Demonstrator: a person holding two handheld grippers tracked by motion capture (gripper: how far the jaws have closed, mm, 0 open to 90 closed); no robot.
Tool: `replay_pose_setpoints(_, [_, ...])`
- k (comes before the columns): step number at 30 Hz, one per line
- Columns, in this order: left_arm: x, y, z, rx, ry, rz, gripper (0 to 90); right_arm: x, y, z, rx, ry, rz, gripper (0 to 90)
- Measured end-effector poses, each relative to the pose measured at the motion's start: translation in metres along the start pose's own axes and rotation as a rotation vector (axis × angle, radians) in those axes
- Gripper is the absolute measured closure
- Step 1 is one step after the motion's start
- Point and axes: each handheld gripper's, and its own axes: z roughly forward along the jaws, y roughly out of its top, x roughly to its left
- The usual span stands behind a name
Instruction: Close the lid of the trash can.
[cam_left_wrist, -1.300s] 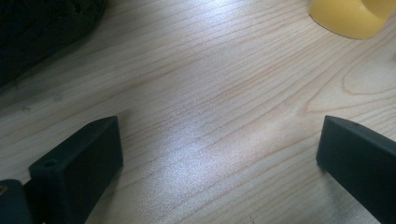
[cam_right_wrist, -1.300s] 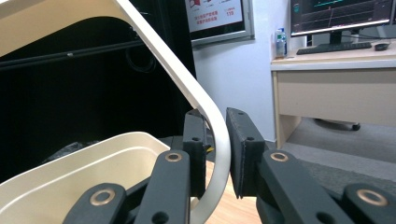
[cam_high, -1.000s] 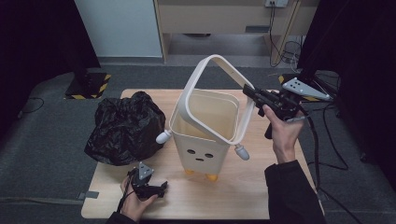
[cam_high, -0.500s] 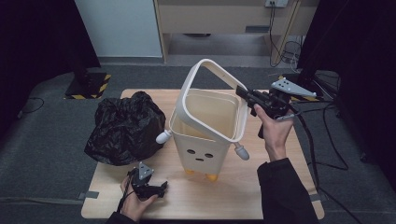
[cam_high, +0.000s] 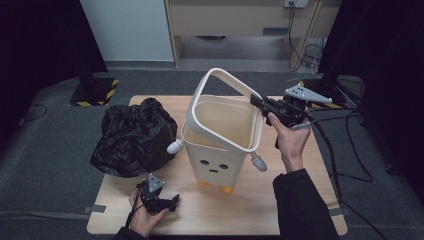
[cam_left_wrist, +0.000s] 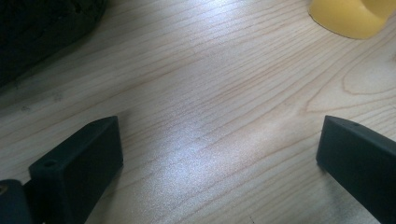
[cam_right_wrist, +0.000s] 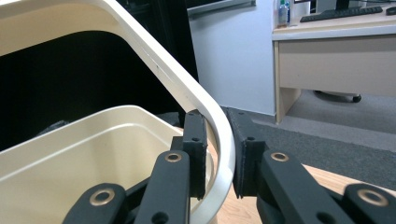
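A cream bin (cam_high: 215, 160) with a face, two small arms and yellow feet stands mid-table. Its white rim ring (cam_high: 220, 75) is tilted up off the bin, raised at the back. My right gripper (cam_high: 257, 102) is shut on the ring's right side; in the right gripper view the ring (cam_right_wrist: 154, 56) passes between the jaws of the right gripper (cam_right_wrist: 218, 140), above the bin's hollow (cam_right_wrist: 84, 154). My left gripper (cam_high: 172, 202) rests near the table's front left, open. In the left gripper view the left gripper (cam_left_wrist: 219, 140) spans bare wood, with a yellow foot (cam_left_wrist: 350, 16) ahead.
A crumpled black plastic bag (cam_high: 132, 137) lies on the left of the wooden table (cam_high: 300, 210), close to the bin; its edge (cam_left_wrist: 37, 32) also shows in the left gripper view. Cables trail off the right side. Dark floor surrounds the table, and a desk stands behind it.
My right gripper has shifted a little to the left, holding the ring, and the ring has tipped slightly lower. The left gripper has stayed put.
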Motion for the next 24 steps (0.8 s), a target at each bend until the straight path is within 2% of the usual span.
replay_pose_setpoints(15, [0.0,0.0,0.0,0.0,0.0,0.0,0.0,0.0031,-0.0067,0.0086,0.047,-0.021,-0.043,77.6])
replay_pose_setpoints(24, [-0.0001,0.0,0.0,0.0,0.0,0.0,0.0,0.0029,-0.0073,0.0104,0.05,0.002,-0.043,71.6])
